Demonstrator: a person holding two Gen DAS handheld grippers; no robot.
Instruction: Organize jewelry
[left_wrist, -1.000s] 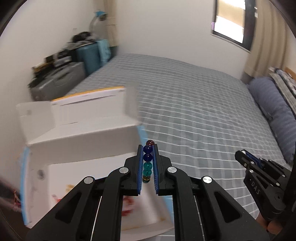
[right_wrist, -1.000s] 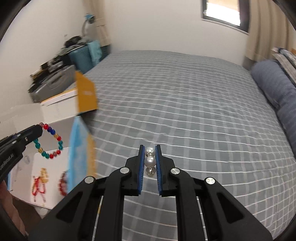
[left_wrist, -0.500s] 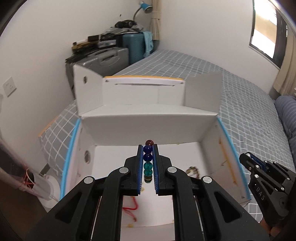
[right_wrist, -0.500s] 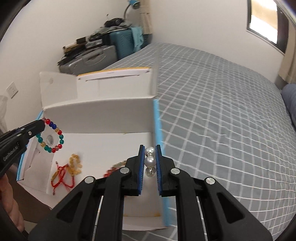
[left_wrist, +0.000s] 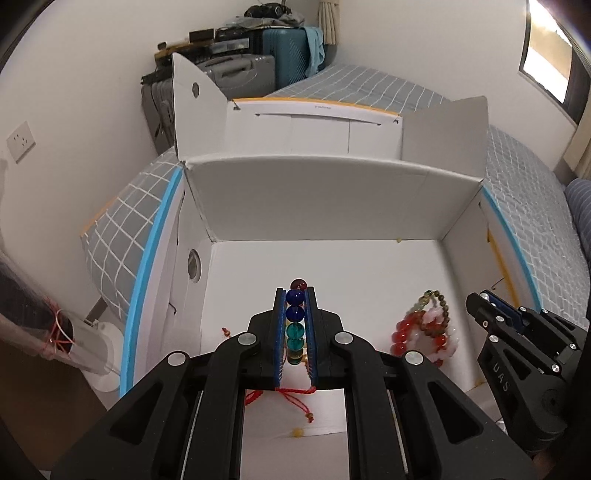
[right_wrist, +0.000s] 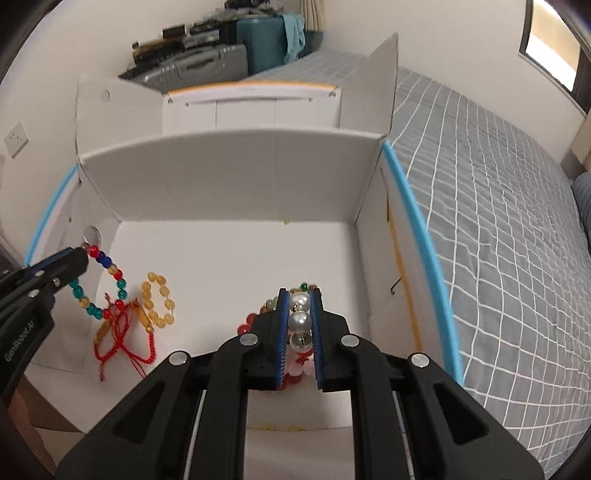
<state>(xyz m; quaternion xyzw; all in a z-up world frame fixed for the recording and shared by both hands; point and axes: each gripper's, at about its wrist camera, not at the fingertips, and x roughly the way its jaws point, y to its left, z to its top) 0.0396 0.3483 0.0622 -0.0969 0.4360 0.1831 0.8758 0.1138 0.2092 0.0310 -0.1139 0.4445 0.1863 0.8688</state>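
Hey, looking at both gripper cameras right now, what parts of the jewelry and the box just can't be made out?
- Pearl piece, right wrist view: three pearls show; the rest is hidden behind the right gripper.
- Red and pink bead pile: partly covered by that gripper in the right wrist view, so pieces cannot be counted.
- White box, near wall: covered by gripper bodies in both views.
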